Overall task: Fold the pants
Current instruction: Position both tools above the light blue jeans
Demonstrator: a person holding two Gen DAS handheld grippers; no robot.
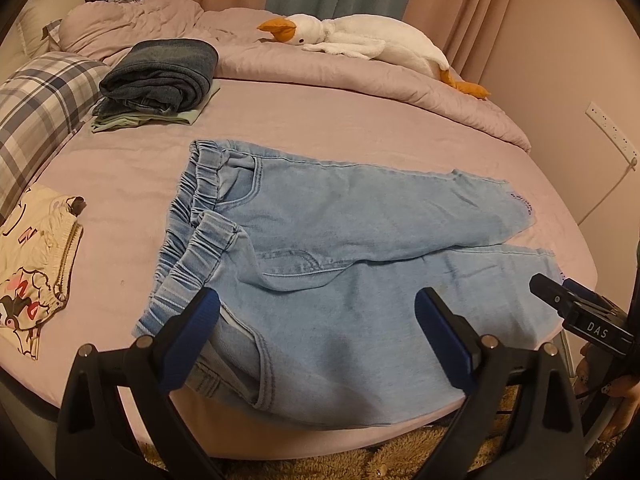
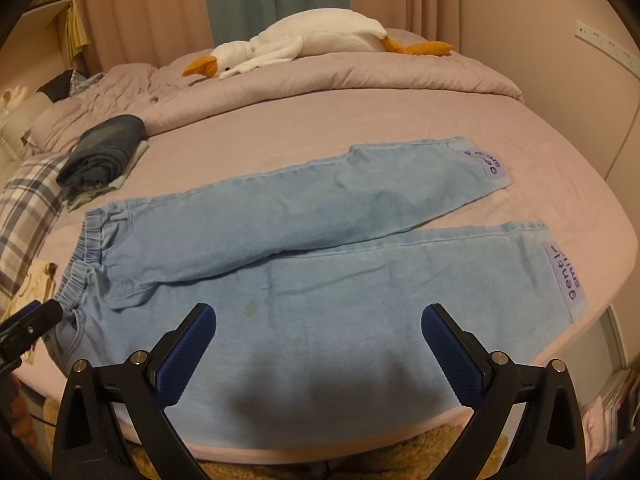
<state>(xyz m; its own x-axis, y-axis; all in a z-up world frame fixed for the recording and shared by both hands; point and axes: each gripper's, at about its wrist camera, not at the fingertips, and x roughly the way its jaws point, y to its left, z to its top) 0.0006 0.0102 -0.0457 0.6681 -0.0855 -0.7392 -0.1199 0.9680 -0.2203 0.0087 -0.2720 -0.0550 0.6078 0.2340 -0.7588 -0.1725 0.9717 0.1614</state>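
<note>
Hovering spread and empty, left claw (image 1: 318, 308) and right claw (image 2: 320, 324) face flat pants (image 2: 304, 248); next, pinch the near leg's edge just ahead.

Light-blue denim pants (image 1: 360, 264) lie flat on the pink-sheeted bed (image 1: 132, 184). Behind them sits a stack of folded dark jeans (image 1: 160, 76); farther back, a white plush goose (image 1: 372, 40).

Light blue denim pants (image 1: 340, 248) lie spread flat on the bed, unfolded, elastic waistband bunched at the left, both legs stretched out to the right, slightly parted at the hems. Each hem carries a lilac patch with dark lettering (image 2: 566, 280).
</note>
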